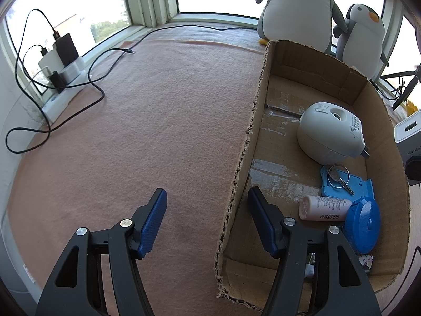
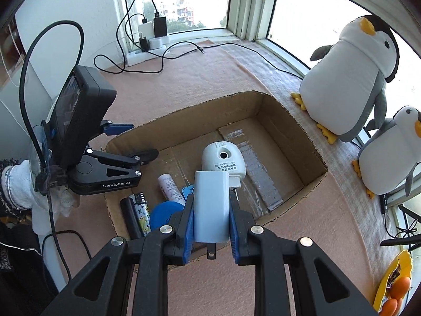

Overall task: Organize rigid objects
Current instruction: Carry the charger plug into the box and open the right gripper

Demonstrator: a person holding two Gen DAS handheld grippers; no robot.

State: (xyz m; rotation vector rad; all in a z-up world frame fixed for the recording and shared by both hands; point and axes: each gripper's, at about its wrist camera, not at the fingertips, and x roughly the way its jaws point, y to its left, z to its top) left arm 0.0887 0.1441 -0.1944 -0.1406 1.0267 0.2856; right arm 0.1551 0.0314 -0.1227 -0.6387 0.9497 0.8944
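My right gripper (image 2: 211,205) is shut on a white plug adapter (image 2: 211,205) and holds it above the near side of an open cardboard box (image 2: 289,121). The box holds a white dome-shaped device (image 2: 223,159), a small white bottle (image 2: 171,187), a blue round case (image 2: 163,214), a lighter (image 2: 142,214) and a black stick (image 2: 131,218). In the left wrist view the box (image 1: 259,84) also shows a blue holder with keys (image 1: 339,181), the dome device (image 1: 329,131) and the bottle (image 1: 325,208). My left gripper (image 1: 208,210) is open and empty, its fingers straddling the box's left wall.
Two plush penguins (image 2: 350,79) stand beyond the box by the window. A power strip with chargers (image 2: 150,44) and loose cables (image 1: 92,79) lie at the far left. A yellow dish with oranges (image 2: 394,284) is at the right edge. Pink felt (image 1: 158,131) covers the surface.
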